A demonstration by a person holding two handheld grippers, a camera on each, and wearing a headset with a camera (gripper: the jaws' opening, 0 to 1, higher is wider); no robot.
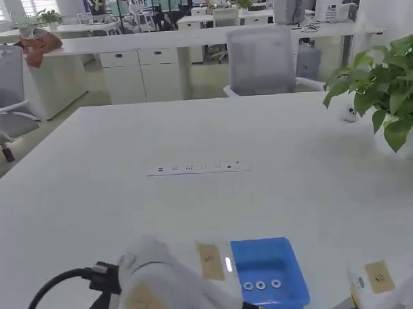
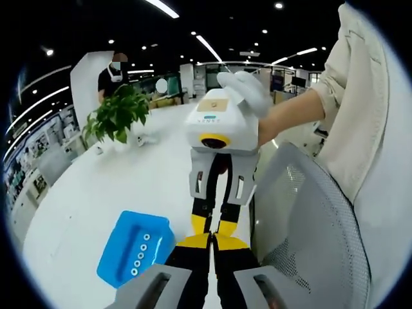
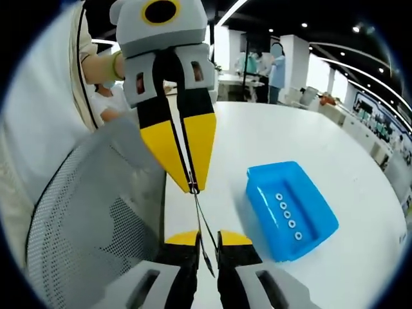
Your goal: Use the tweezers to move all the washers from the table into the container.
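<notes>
Here, in the right gripper view, the left gripper [image 3: 193,187] hung from the top of the frame, its yellow-tipped jaws pressed together on the upper end of the tweezers [image 3: 201,222]. The thin tweezers ran down into the narrow gap between the jaws of the right gripper [image 3: 209,241] at bottom centre; whether those jaws pinched them could not be told. Right of centre, the blue container [image 3: 264,180] lay on the white table [image 3: 290,135], with five washers [image 3: 288,215] in a row inside. In the head view the container sat at bottom centre.
</notes>
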